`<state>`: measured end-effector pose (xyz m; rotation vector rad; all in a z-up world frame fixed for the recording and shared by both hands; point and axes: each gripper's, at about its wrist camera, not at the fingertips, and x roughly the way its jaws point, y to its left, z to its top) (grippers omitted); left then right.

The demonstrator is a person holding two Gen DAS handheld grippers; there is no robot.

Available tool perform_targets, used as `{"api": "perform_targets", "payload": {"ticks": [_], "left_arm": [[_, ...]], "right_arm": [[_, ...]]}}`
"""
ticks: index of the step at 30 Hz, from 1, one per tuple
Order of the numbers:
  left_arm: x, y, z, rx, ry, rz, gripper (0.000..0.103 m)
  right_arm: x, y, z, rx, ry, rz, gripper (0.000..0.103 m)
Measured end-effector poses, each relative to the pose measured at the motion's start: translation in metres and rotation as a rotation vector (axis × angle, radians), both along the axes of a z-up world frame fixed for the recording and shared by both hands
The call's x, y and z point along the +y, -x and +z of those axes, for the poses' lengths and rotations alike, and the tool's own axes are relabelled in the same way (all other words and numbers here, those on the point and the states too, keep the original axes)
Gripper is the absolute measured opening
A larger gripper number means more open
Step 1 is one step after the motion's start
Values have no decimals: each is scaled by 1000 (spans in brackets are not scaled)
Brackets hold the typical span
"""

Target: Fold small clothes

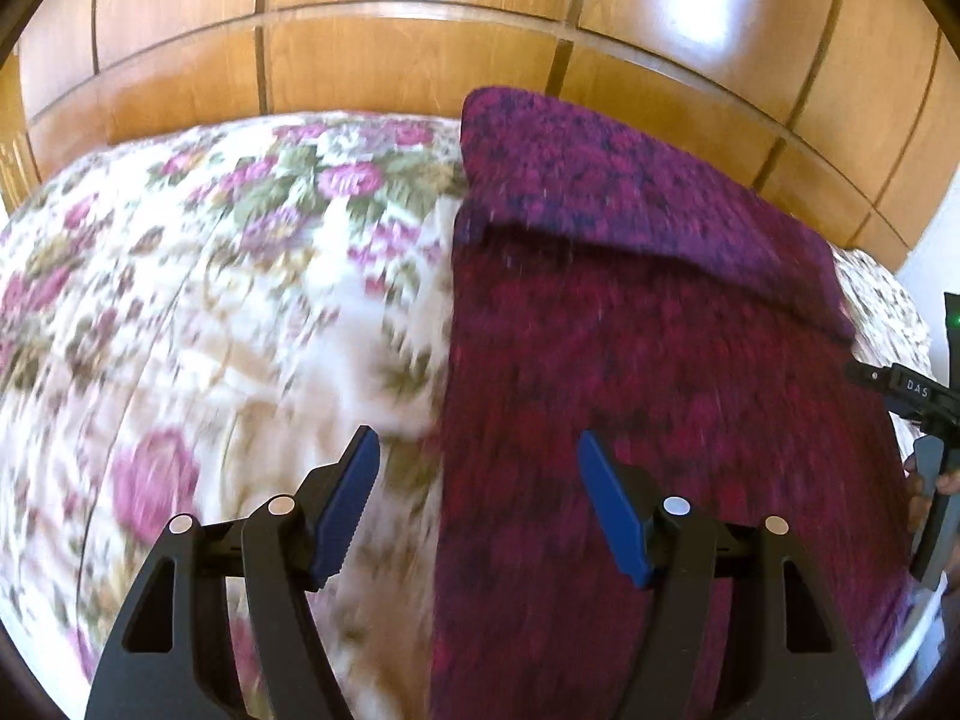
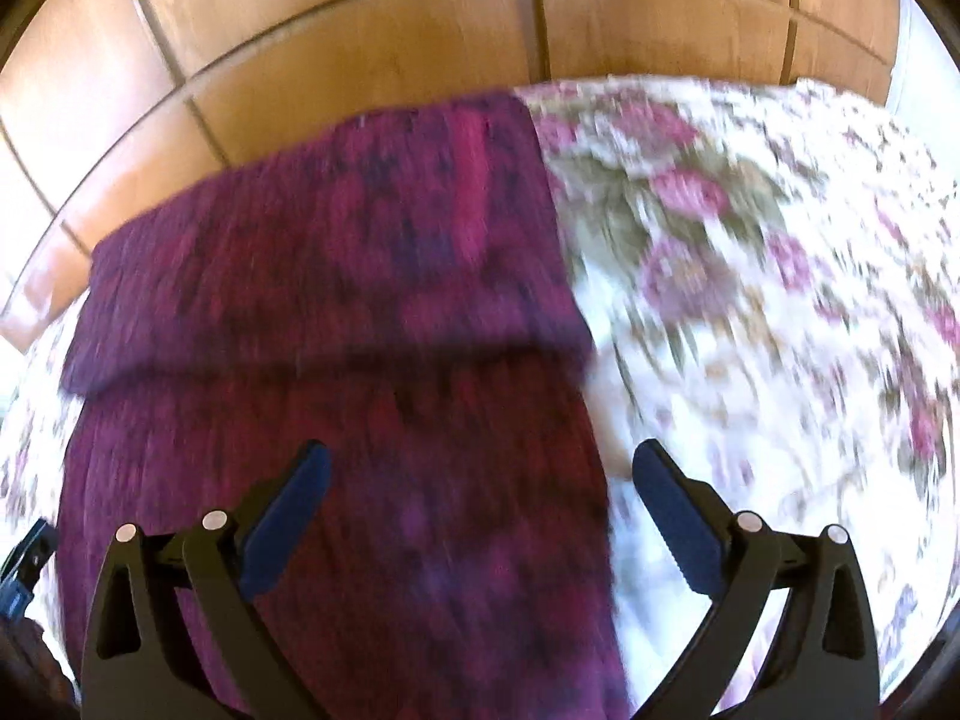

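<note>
A floral bedspread (image 1: 180, 300) covers the bed in front of wooden panelling (image 1: 420, 60). On it lies the purple knitted garment (image 1: 660, 360), its far end already turned back over itself in one fold; further folding probably remains. The left gripper (image 1: 479, 501) and right gripper (image 2: 480, 513) both hover with jaws spread, grasping nothing. Only the left wrist view shows the other tool at its right edge.

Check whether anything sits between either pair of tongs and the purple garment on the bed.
Nothing visible does. The left tongs hang open over the left edge of the purple garment, the right tongs open over its right edge. Only the floral bedspread lies around it.
</note>
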<state>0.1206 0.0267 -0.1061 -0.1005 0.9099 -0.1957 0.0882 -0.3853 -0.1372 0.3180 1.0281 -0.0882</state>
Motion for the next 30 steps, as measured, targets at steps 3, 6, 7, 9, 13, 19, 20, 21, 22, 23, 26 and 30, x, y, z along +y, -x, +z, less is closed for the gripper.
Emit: {"api": "perform_targets", "payload": {"ticks": [3, 6, 7, 9, 13, 19, 20, 21, 22, 23, 26, 30], "left_arm": [[9, 19, -5, 53, 51, -28, 68], [15, 38, -12, 88, 64, -42, 68], [17, 44, -14, 103, 81, -46, 68], [19, 57, -16, 128, 113, -76, 63], [17, 80, -14, 180, 157, -172, 53], [13, 101, -15, 219, 171, -262, 18], [17, 98, -11, 223, 209, -259, 16], [23, 95, -6, 219, 263, -252, 16], [29, 92, 3, 202, 335, -247, 16], [34, 89, 10, 189, 387, -243, 16], [41, 77, 29, 137, 487, -243, 15], [38, 44, 46, 89, 593, -239, 15]], "right_arm": [[8, 40, -3, 20, -35, 57, 100], [22, 79, -4, 29, -48, 118, 101], [29, 95, -3, 36, -51, 136, 101], [38, 116, -2, 44, -57, 172, 100], [53, 159, -3, 101, -70, 228, 87], [51, 181, -10, 156, -181, 210, 34], [51, 179, -5, 141, -198, 203, 23], [49, 175, -1, 128, -208, 201, 21], [50, 173, 6, 101, -218, 201, 21], [51, 168, 15, 65, -233, 204, 20], [54, 154, 38, -33, -265, 203, 20], [50, 122, 54, -125, -306, 164, 20]]}}
